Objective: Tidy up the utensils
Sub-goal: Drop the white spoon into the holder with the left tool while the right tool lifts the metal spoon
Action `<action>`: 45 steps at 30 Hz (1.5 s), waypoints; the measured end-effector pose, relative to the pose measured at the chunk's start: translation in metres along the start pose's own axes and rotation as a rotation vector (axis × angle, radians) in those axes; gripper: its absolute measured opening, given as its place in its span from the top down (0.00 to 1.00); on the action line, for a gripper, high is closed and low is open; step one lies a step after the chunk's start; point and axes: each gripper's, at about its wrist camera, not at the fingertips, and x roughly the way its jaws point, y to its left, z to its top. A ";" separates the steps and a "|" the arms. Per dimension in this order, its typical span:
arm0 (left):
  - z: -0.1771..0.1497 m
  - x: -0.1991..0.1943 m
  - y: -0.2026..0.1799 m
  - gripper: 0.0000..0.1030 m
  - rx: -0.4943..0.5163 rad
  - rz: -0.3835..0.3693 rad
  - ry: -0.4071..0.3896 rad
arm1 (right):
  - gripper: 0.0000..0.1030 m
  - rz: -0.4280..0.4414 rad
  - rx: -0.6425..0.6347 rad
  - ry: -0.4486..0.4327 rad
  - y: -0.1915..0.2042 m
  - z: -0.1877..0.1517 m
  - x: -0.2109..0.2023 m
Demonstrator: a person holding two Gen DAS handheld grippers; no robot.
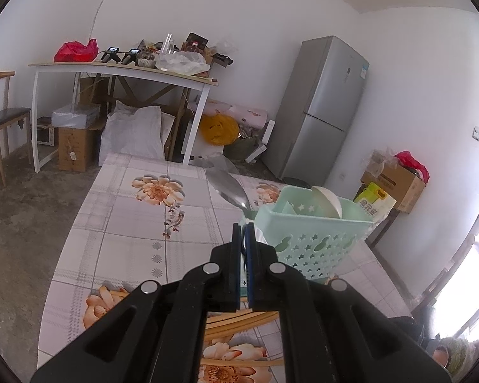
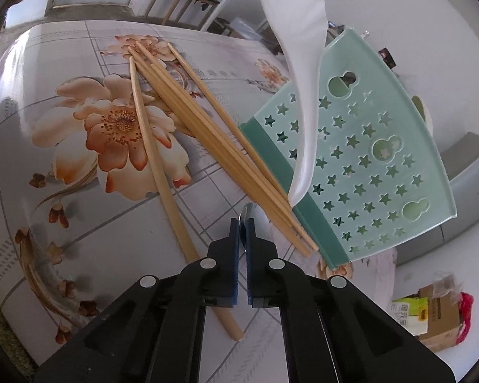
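One white spoon [image 1: 327, 201] is already stowed in the basket [image 1: 316, 239]; chopsticks [image 2: 207, 140] are left on the table [image 2: 48, 191]. A white spoon [image 2: 298, 63] is pinched by the left gripper [image 1: 246, 239], a metal spoon [image 2: 246, 220] by the right gripper [image 2: 243, 239].

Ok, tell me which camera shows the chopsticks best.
The right wrist view: the chopsticks lie fully visible in a loose pile on the floral tablecloth. The left wrist view shows only short pieces behind the left gripper.

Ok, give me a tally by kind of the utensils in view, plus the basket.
chopsticks: 6, overlapping, so roughly
held spoon in left gripper: 1
basket spoon: 1
metal utensil in right gripper: 1
green basket: 1
Total: 10
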 end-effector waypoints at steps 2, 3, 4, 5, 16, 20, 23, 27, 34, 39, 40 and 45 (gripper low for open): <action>0.001 -0.004 0.001 0.98 -0.002 0.003 -0.010 | 0.99 -0.011 -0.002 -0.008 0.006 -0.003 -0.006; 0.002 -0.007 0.002 0.98 -0.003 0.004 -0.017 | 0.99 -0.019 -0.003 -0.013 0.008 -0.004 -0.010; 0.003 -0.009 0.002 0.98 -0.003 0.004 -0.023 | 0.99 -0.026 0.000 -0.020 0.007 -0.007 -0.011; 0.004 -0.012 0.002 0.98 -0.002 0.004 -0.030 | 0.99 -0.029 0.008 -0.027 0.004 -0.008 -0.012; 0.039 -0.055 -0.010 0.98 0.023 0.002 -0.178 | 1.00 -0.061 0.200 -0.137 -0.034 -0.001 -0.059; 0.060 -0.064 -0.014 0.98 0.051 0.029 -0.256 | 1.00 -0.085 0.245 -0.176 -0.041 0.000 -0.071; 0.074 -0.061 -0.019 0.98 0.090 0.067 -0.283 | 1.00 -0.091 0.289 -0.207 -0.055 0.000 -0.074; 0.083 -0.044 -0.027 0.98 0.178 0.138 -0.273 | 1.00 -0.089 0.361 -0.241 -0.079 -0.004 -0.083; 0.073 0.003 -0.049 0.98 0.362 0.235 -0.185 | 1.00 -0.063 0.508 -0.290 -0.115 -0.012 -0.093; 0.060 0.031 -0.059 0.97 0.410 0.217 -0.100 | 1.00 -0.041 0.592 -0.322 -0.136 -0.018 -0.099; 0.059 0.035 -0.059 0.97 0.404 0.203 -0.088 | 1.00 -0.036 0.613 -0.328 -0.141 -0.020 -0.100; 0.056 0.041 -0.053 0.72 0.328 0.133 -0.048 | 1.00 -0.025 0.673 -0.336 -0.154 -0.027 -0.100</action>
